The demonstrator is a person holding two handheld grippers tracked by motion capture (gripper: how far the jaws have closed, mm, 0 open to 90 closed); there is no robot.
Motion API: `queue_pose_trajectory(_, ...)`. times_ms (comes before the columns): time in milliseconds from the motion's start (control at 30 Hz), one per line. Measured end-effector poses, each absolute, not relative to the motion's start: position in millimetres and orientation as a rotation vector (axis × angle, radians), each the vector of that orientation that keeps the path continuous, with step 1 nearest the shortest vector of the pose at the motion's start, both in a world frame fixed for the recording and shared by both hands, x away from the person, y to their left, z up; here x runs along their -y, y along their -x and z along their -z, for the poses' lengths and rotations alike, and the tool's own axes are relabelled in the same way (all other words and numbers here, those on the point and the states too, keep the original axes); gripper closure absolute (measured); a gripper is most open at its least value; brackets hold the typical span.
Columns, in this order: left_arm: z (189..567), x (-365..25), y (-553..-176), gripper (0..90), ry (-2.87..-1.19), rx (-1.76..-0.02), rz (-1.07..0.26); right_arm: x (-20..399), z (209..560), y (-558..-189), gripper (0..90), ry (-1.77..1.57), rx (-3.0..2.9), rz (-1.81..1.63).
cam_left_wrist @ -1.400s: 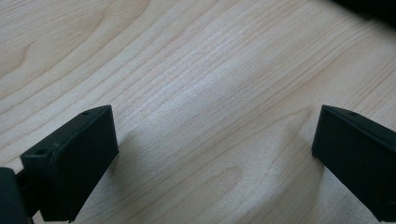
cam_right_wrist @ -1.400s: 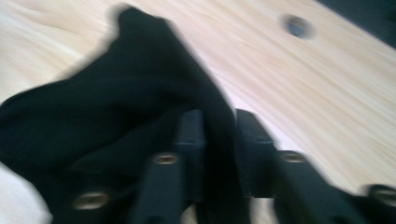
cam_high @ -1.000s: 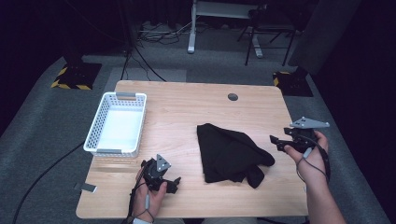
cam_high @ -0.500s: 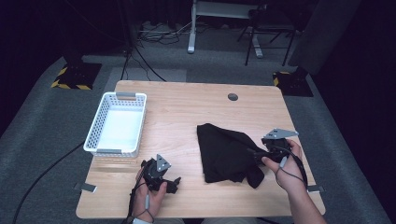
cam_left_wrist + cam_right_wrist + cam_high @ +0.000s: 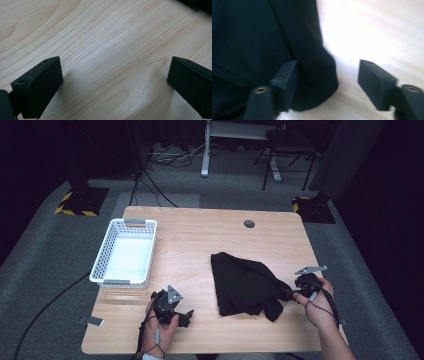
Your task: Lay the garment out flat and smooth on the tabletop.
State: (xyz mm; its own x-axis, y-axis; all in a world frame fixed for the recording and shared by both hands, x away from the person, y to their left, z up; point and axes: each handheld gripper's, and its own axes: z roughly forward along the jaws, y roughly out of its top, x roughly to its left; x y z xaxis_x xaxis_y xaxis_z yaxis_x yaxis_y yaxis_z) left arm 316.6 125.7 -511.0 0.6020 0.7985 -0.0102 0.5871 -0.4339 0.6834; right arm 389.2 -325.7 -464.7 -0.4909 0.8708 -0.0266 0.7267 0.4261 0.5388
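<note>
Wooden surface (image 5: 200, 240) is mostly bare, so plenty of open room. Left gripper (image 5: 186, 316) sits near the front edge, fingers (image 5: 37, 87) wide apart over bare wood. Right gripper (image 5: 327, 82) is at the black cloth's (image 5: 245, 282) right corner, fingers spread around its folded edge. White basket (image 5: 125, 252) sits farther back left, well apart. 1 round hole (image 5: 249, 224) near the far edge.

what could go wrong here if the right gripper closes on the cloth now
The right gripper is open with only a rounded fold at the edge of the crumpled black cloth between its jaws, so it may pinch a thin bit that slips out. The cloth is bunched, so lifting could drag the whole pile. The left gripper sits open over bare wooden table, not steadying anything.
</note>
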Motion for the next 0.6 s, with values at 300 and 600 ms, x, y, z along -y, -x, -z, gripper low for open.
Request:
queue_pose_trajectory(300, 511, -126, -317, 0.4, -2.173, -1.09, -0.417, 319, 452, -384, 86.3, -1.335, -2.449, -0.714)
queue_pose_trajectory(600, 511, -126, -317, 0.4, -2.172, -1.09, -0.418, 317, 402, -386, 86.7, -1.238, -2.42, -0.769)
